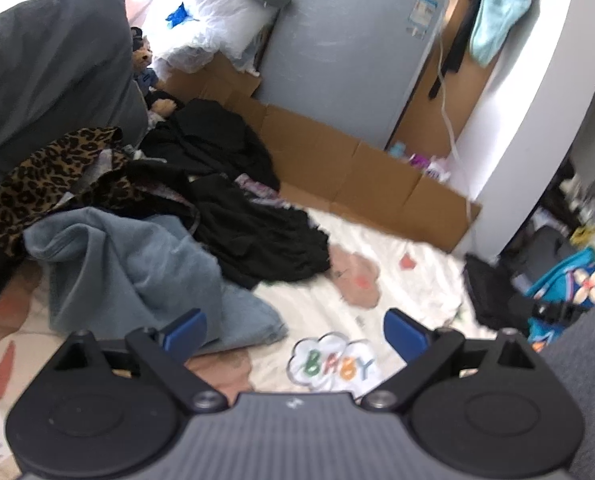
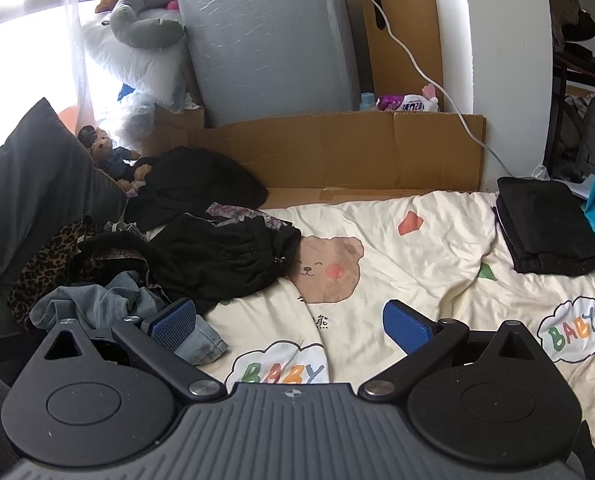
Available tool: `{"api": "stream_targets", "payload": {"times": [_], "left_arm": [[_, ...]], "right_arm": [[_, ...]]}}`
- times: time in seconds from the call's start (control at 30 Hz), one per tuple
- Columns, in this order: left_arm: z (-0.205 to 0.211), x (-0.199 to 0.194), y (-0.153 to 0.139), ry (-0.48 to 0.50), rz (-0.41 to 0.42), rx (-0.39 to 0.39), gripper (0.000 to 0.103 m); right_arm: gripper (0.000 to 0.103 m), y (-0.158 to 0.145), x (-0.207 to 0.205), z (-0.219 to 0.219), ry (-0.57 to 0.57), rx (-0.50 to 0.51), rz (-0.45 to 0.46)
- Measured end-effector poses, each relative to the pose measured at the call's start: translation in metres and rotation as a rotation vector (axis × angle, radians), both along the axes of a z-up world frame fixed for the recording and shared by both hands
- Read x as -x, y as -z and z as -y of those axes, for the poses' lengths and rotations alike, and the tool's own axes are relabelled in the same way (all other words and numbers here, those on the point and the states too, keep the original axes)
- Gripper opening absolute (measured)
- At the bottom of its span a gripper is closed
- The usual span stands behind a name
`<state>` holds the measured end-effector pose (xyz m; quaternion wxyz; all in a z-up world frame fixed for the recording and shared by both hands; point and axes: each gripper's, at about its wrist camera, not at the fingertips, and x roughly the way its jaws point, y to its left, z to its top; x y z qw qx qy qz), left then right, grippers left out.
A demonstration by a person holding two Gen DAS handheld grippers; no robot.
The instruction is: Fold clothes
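Note:
A heap of unfolded clothes lies on the left of the bed: a grey-blue garment (image 1: 137, 268) (image 2: 109, 300) nearest me, black garments (image 1: 253, 216) (image 2: 225, 256) behind it, and a leopard-print piece (image 1: 45, 176) (image 2: 45, 264) at the far left. A folded black garment (image 2: 545, 228) (image 1: 489, 292) rests at the bed's right edge. My left gripper (image 1: 295, 332) is open above the cream sheet (image 1: 337, 304), its left pad over the grey-blue garment's hem. My right gripper (image 2: 291, 324) is open too, with nothing between its fingers, its left pad by the same garment's cuff.
A dark grey pillow (image 1: 49, 68) (image 2: 29, 188) stands at the left. Flattened cardboard (image 1: 349, 164) (image 2: 349, 152) and a grey wrapped panel (image 1: 337, 52) (image 2: 265, 36) line the back. A teddy bear (image 2: 105, 152) sits by the pillow. A white cable (image 2: 429, 76) hangs down the wall.

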<state>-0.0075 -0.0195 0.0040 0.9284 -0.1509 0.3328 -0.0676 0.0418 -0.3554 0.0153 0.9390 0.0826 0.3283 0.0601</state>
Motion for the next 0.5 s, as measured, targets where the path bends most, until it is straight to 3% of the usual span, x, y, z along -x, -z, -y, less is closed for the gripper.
{"api": "stream_targets", "payload": {"times": [0.5], "left_arm": [[-0.009, -0.023, -0.004, -0.007, -0.002, -0.035, 0.097]], "right_arm": [[0.103, 0.005, -0.007, 0.004, -0.040, -0.043, -0.014]]}}
